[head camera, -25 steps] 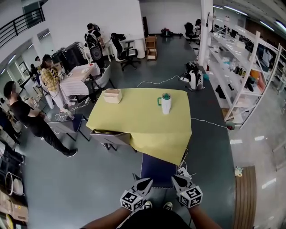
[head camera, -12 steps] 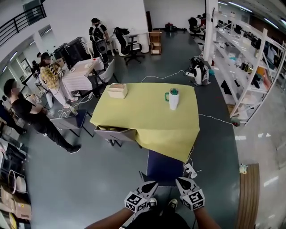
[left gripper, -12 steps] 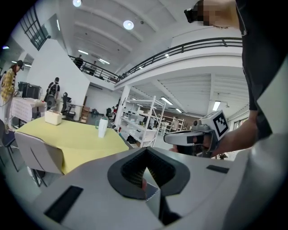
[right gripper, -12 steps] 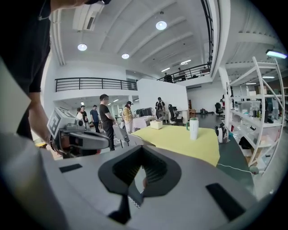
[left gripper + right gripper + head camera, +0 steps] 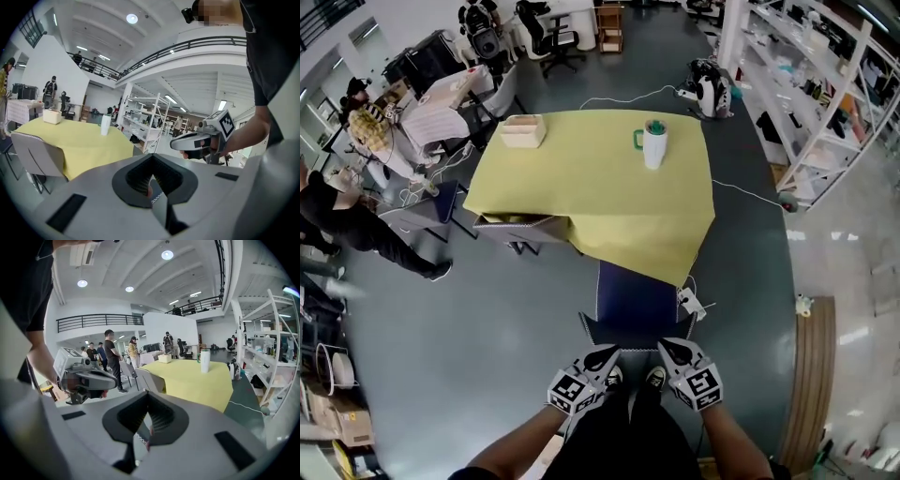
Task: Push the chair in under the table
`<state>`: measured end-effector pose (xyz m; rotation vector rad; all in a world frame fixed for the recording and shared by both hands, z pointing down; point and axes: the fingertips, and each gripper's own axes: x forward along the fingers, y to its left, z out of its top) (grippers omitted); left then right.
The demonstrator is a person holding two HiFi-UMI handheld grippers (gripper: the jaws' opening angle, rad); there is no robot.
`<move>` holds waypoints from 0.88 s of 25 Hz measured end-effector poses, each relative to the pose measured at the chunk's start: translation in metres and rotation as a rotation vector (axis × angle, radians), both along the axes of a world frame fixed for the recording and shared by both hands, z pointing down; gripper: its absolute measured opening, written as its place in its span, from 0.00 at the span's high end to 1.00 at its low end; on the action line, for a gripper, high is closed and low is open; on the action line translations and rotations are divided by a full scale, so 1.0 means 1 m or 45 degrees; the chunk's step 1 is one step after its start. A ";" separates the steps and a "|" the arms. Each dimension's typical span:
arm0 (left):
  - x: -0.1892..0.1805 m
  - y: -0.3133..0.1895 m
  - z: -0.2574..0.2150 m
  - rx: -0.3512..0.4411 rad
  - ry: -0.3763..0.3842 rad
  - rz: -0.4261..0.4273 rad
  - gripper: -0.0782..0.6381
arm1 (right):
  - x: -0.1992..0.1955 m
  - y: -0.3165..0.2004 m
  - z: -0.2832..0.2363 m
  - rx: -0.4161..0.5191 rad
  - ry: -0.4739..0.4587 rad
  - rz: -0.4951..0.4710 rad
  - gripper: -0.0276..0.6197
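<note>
The chair has a blue seat and a grey back. It stands at the near edge of the table under a yellow cloth, with its seat partly beneath the cloth's hanging corner. My left gripper and right gripper hover side by side just behind the chair back. Both are shut and hold nothing, and whether they touch the back I cannot tell. The left gripper view shows its shut jaws and the right gripper view its own, while the blue chair is hidden in both.
A white mug and a small box stand on the table. A second grey chair sits at its left side. A power strip with a cable lies right of the blue chair. People stand at left, shelving at right.
Both grippers have sunk and now sit close behind the chair back. The head view has tipped further down, so the table lies higher in the picture. Both jaws stay shut.
</note>
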<state>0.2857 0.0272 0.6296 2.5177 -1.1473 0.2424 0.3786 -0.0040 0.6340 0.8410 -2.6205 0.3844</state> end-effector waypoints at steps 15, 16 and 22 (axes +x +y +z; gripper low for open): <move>-0.001 -0.004 0.126 -0.225 -0.485 0.103 0.87 | 0.024 -0.004 0.112 -0.256 0.298 -0.034 0.81; 0.000 -0.003 0.131 -0.226 -0.519 0.125 0.85 | 0.023 -0.003 0.118 -0.259 0.318 -0.058 0.78; 0.005 0.007 0.166 -0.283 -0.680 0.259 0.69 | 0.020 0.007 0.151 -0.257 0.508 -0.215 0.70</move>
